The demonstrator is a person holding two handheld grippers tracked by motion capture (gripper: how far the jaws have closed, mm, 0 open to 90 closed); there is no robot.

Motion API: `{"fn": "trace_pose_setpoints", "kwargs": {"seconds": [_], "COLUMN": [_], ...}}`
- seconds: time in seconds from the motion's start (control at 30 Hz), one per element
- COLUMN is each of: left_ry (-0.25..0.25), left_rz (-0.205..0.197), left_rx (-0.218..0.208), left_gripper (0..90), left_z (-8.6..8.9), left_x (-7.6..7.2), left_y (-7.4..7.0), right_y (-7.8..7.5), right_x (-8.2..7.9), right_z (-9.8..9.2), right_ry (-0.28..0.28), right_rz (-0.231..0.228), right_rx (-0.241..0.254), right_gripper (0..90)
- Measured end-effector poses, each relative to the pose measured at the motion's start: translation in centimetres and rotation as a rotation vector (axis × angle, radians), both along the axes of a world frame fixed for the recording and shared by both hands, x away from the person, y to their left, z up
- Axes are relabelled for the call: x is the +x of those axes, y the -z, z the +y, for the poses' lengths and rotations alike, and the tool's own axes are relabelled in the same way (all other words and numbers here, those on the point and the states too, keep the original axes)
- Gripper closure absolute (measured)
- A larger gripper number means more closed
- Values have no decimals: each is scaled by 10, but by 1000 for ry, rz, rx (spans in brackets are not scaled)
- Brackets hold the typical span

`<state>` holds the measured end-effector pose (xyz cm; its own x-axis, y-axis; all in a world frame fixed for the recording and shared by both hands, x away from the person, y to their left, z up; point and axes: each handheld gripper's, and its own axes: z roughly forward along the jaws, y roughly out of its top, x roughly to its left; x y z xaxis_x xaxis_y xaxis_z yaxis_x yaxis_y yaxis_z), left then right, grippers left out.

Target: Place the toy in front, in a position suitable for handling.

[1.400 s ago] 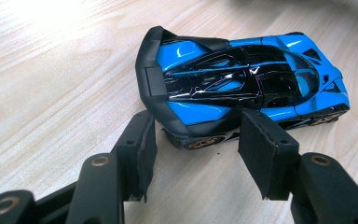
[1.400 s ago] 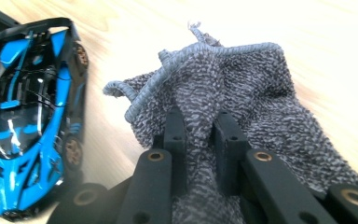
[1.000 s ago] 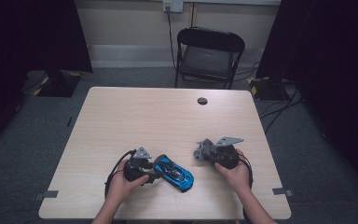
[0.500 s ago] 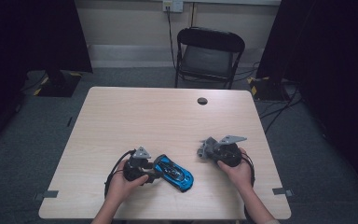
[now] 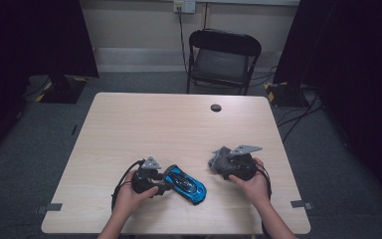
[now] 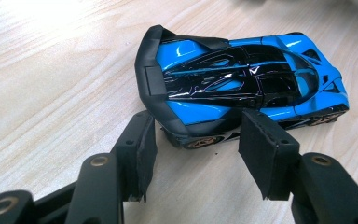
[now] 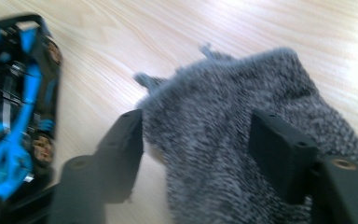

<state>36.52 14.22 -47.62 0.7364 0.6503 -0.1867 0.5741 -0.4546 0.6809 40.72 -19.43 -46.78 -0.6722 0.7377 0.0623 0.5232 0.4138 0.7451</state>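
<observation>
On desk (image 5: 129, 124): blue toy car (image 6: 242, 84), grey knitted cloth (image 7: 242, 154)
Left tongs (image 6: 198, 140): parted, straddling car's rear
Right tongs (image 7: 209, 144): just opening, cloth between, released

toy car (image 5: 185, 183) blocks near edge, far tabletop (image 5: 169, 124) open

Dim room, bright glare on table (image 5: 179, 129); motion-blurred right gripper view

Blue toy car (image 6: 242, 79) between left gripper (image 6: 196, 154) pads
</observation>
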Motion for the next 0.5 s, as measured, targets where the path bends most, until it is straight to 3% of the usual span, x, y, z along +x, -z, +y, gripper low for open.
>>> {"fn": "trace_pose_setpoints", "kwargs": {"seconds": [0.1, 0.27, 0.37, 0.5], "left_ry": [-1, 1, 0, 1], "left_rz": [-1, -2, -2, -2], "left_rx": [3, 8, 11, 11], "left_gripper": [462, 462, 461, 462], "left_z": [0, 0, -1, -1], "left_x": [0, 0, -1, -1], "left_y": [0, -1, -1, -1], "right_y": [-11, -17, -14, -9], "right_x": [-7, -18, -29, -36], "right_z": [6, 19, 35, 48], "right_ry": [-36, -86, -156, -205], "right_rz": [-14, -28, -2, 12], "right_rx": [28, 55, 71, 69], "right_gripper": [293, 252, 205, 191]}}
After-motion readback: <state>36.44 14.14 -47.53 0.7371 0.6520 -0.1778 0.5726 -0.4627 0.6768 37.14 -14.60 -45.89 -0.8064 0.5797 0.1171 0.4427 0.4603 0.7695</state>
